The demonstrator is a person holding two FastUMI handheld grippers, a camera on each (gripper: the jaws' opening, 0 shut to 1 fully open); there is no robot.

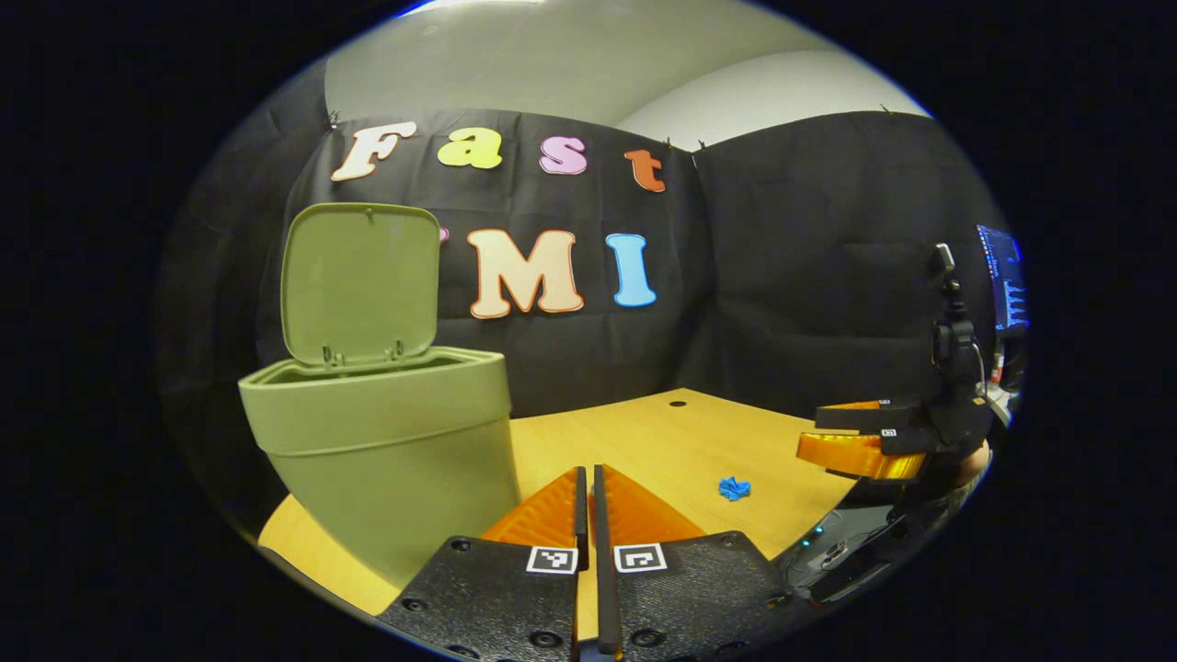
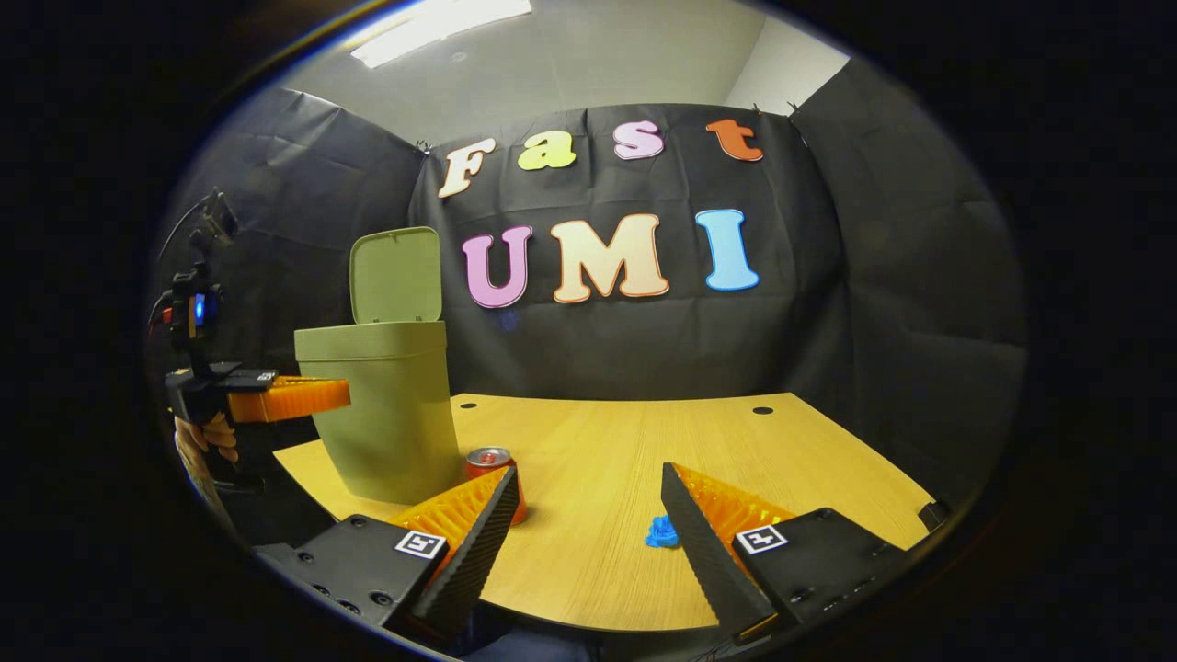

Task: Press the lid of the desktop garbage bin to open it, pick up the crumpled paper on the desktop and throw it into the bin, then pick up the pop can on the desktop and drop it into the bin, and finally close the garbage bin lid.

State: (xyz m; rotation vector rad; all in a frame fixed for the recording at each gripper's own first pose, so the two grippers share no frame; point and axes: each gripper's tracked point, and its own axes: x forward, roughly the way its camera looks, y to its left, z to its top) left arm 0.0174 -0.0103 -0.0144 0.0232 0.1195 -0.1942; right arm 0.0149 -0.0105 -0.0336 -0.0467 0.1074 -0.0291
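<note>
Right hand-held gripper [image 2: 588, 496] gapes, crumpled paper [image 2: 660, 531] beside its right finger.

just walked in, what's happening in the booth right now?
A person is clearing a desk with a gripper in each hand. The green bin stands at the desk's left side with its lid already up. The right gripper is open and low over the desk, with the blue crumpled paper by one finger and the pop can by the other. Neither is picked up yet. The left gripper is shut and empty, next to the bin.
</note>
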